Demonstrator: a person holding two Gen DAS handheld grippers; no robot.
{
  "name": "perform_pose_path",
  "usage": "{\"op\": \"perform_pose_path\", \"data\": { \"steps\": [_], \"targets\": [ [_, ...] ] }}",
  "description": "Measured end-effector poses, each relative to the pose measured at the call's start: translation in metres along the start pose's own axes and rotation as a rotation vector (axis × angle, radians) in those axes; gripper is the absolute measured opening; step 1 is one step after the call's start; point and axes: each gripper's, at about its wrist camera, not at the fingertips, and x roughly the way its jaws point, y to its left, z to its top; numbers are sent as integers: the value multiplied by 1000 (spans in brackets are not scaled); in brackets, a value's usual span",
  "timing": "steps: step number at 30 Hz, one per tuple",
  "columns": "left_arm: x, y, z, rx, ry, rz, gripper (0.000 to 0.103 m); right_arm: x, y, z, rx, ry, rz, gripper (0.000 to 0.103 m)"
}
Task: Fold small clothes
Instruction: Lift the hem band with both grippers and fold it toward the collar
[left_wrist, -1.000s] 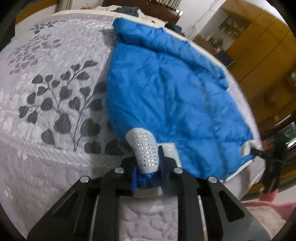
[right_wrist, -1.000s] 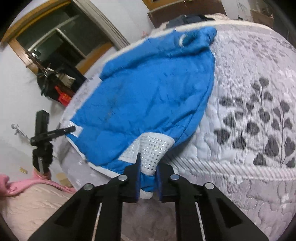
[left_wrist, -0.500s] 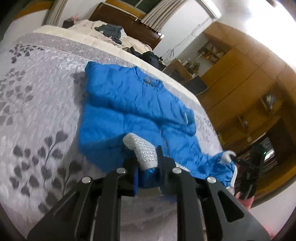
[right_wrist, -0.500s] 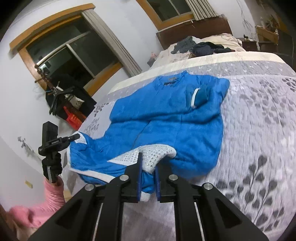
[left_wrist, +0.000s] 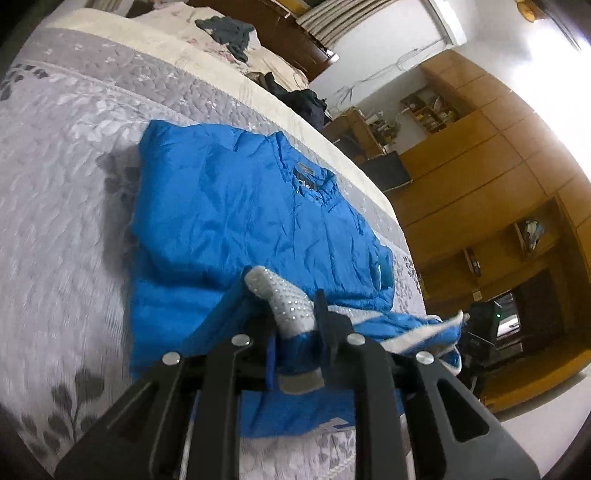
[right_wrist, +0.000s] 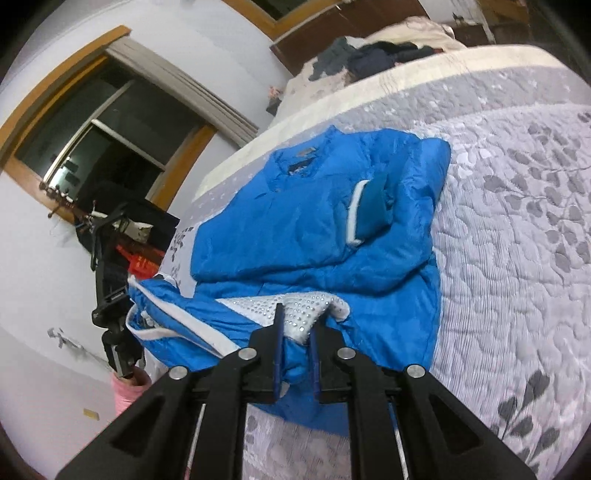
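A small blue padded jacket (left_wrist: 229, 221) lies on the grey leaf-patterned bedspread (left_wrist: 62, 192), collar toward the headboard. My left gripper (left_wrist: 293, 317) is shut on a grey studded hem corner (left_wrist: 284, 299), lifted off the bed. In the right wrist view the same jacket (right_wrist: 295, 229) shows one sleeve with a white cuff (right_wrist: 354, 210) folded across its chest. My right gripper (right_wrist: 297, 325) is shut on the other grey studded hem corner (right_wrist: 306, 306). The bottom hem hangs raised between the two grippers, above the jacket's lower half.
Dark clothes (left_wrist: 225, 33) and pillows lie near the wooden headboard. Wooden cabinets (left_wrist: 498, 177) stand beyond the bed's right side. A black tripod (right_wrist: 110, 295) stands by the bed's left edge under a dark window (right_wrist: 110, 140). Bedspread (right_wrist: 517, 240) stretches right of the jacket.
Both grippers have lifted the hem corners and carried them toward the collar. The views have tilted up from the bed's near edge to show the headboard and walls.
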Motion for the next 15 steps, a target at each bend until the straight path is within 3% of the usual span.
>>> {"op": "perform_pose_path", "data": {
  "steps": [15],
  "targets": [
    [73, 56, 52, -135, 61, -35, 20, 61, -62, 48, 157, 66, 35, 13]
  ]
}}
